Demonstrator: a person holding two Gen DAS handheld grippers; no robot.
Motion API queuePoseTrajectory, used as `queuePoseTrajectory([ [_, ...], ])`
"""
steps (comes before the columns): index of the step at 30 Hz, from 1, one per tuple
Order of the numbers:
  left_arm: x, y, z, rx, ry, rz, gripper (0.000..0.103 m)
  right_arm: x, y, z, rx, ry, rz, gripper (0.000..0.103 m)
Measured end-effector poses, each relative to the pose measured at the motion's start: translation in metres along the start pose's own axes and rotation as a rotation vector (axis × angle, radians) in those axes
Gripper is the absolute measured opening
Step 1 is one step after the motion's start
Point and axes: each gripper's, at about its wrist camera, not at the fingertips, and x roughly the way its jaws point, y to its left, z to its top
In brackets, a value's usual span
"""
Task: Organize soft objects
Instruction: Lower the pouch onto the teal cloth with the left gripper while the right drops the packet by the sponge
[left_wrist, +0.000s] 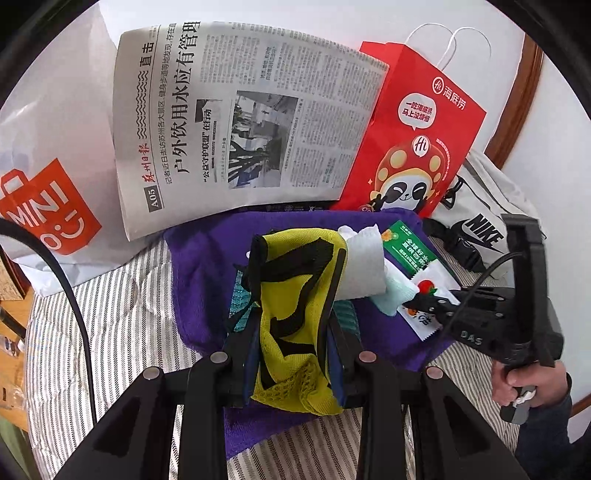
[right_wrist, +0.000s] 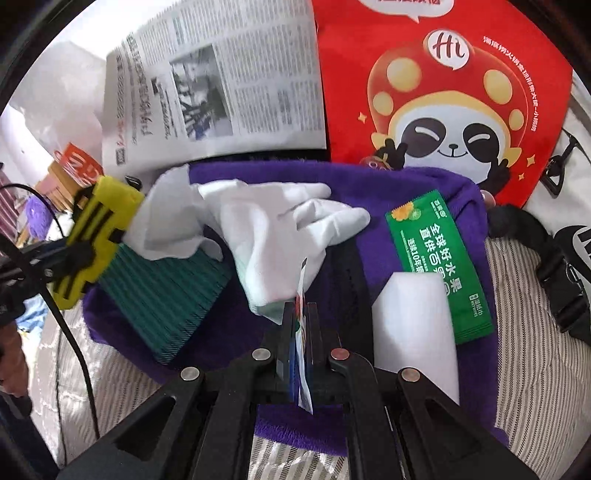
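A yellow-and-black mesh cloth (left_wrist: 295, 332) is hanging clamped in the jaws of the left gripper (left_wrist: 295, 321), held above a purple towel (left_wrist: 207, 266) spread on a striped bed (left_wrist: 122, 314). The right gripper (right_wrist: 301, 314) is pinching a thin white sachet (right_wrist: 303, 369) edge-on, jaws together on it. On the towel are lying a white glove (right_wrist: 295, 229), a white cloth (right_wrist: 162, 221), a teal ribbed cloth (right_wrist: 173, 295), a green sachet (right_wrist: 439, 266) and a white foam block (right_wrist: 413, 325).

This looks like mid-sorting: both grippers are carrying items, probably to a pile or a bag. The next move calls for choosing a drop spot and opening each grip without dragging the towel.

Behind are standing a newspaper (left_wrist: 236, 122), a red paper bag (left_wrist: 417, 136), a white Miniso bag (left_wrist: 48, 206) and a Nike bag (left_wrist: 480, 221), partly hidden. The bags' insides are hidden, and the sachet's print is unreadable.
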Motion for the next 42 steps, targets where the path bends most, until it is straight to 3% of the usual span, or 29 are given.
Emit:
queuePoseTrajectory([
  [13,0.008,0.002,-0.002,-0.007,0.023,0.000,0.030,-0.001,-0.003,-0.001,-0.031,0.016,-0.025,0.007],
  [21,0.010,-0.008,0.003,0.023,0.034,-0.004,0.031,-0.018,-0.010,0.003,-0.024,-0.012,-0.023,0.035],
  [24,0.013,-0.013,0.006,0.040,0.041,-0.004,0.031,-0.027,-0.010,0.006,-0.031,-0.034,-0.023,0.041],
  [28,0.024,-0.022,0.008,0.066,0.068,-0.009,0.032,-0.034,-0.010,0.010,-0.037,-0.046,-0.028,0.042],
  [42,0.052,-0.036,-0.003,0.128,0.128,0.059,0.051,-0.057,-0.016,0.009,-0.048,-0.069,-0.047,0.049],
])
